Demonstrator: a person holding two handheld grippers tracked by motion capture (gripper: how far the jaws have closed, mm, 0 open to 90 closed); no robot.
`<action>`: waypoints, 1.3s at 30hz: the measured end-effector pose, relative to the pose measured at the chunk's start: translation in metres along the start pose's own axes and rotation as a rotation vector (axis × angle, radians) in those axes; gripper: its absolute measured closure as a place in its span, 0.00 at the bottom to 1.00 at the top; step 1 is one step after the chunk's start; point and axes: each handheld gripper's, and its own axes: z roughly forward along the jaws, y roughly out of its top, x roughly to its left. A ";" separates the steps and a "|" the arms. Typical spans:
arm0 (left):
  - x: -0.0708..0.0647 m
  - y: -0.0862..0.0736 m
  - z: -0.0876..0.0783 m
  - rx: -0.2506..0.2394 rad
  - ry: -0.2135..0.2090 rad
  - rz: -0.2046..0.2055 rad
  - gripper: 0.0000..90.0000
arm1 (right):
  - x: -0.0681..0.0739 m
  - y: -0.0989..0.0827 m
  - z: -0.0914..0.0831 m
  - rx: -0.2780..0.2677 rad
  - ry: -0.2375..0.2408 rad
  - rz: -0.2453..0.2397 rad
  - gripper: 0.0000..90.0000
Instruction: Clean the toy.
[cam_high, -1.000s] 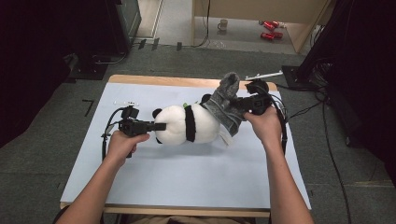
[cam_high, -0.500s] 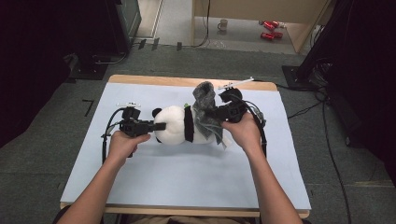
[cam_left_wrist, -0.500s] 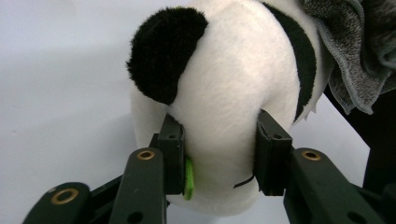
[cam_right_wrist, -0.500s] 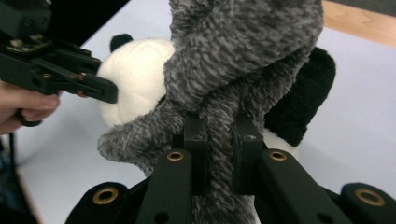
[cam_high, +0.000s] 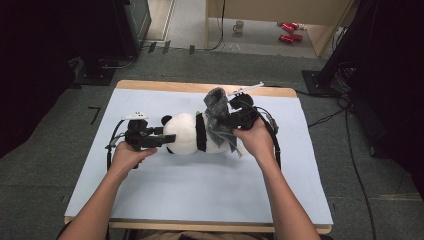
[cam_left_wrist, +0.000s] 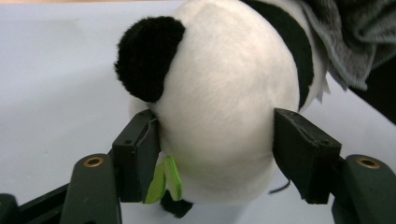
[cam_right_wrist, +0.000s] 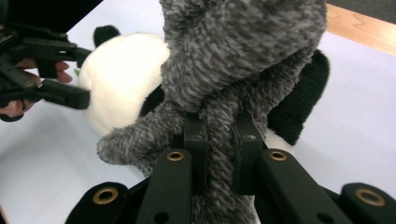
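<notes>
**Panda toy flanked by one gripper, grey cloth pinched by the other**

Nearest the person, the front strip of the table (cam_high: 200, 200) is bare, a broad band of pale blue mat running to the front edge; both forearms cross it.

Mid-table, the panda toy (cam_high: 192, 134) lies on its side, lengthwise across the mat, well clear of all four edges. The left gripper (cam_high: 159, 140) is at the toy's head end. In the left gripper view its jaws have just been opening and now stand either side of the white head (cam_left_wrist: 224, 107), the left jaw touching the plush below the black ear (cam_left_wrist: 147, 56), the right jaw just beside it; the head is between them but not squeezed.

The right gripper (cam_high: 226, 121) is at the toy's other end, jaws clamped on a fold of grey cloth (cam_right_wrist: 233, 60), which drapes over the panda's body (cam_high: 218, 120).

Open mat remains to the left, right and rear. The wooden far edge (cam_high: 165, 86) is exposed beyond the mat. Past it lies grey floor.
</notes>
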 end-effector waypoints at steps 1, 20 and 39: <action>0.000 -0.002 -0.001 -0.003 -0.005 0.011 0.37 | -0.001 0.001 0.001 -0.001 0.003 0.003 0.89; -0.002 -0.023 0.022 -0.016 0.078 0.128 0.42 | -0.003 0.009 0.009 -0.051 0.015 0.024 0.89; -0.004 -0.003 0.018 0.015 0.074 -0.014 0.67 | 0.057 0.021 0.014 -0.076 0.220 -0.053 0.89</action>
